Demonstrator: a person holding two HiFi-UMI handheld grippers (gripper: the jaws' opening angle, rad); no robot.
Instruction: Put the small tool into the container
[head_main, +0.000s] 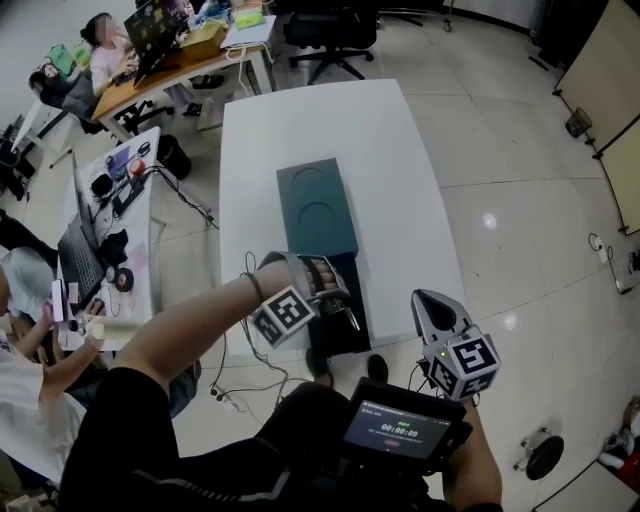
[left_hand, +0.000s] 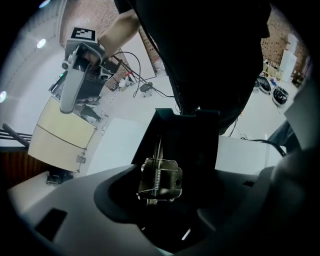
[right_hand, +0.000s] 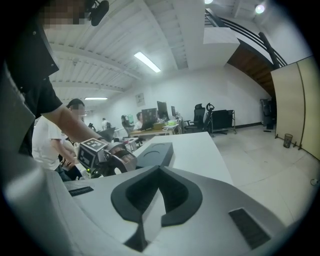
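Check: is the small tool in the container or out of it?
In: the small tool lies inside the container, on its dark floor with walls around it.

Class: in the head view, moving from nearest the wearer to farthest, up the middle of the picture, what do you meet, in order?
Small screen → left gripper → teal box → bare far end of the white table → black office chair.
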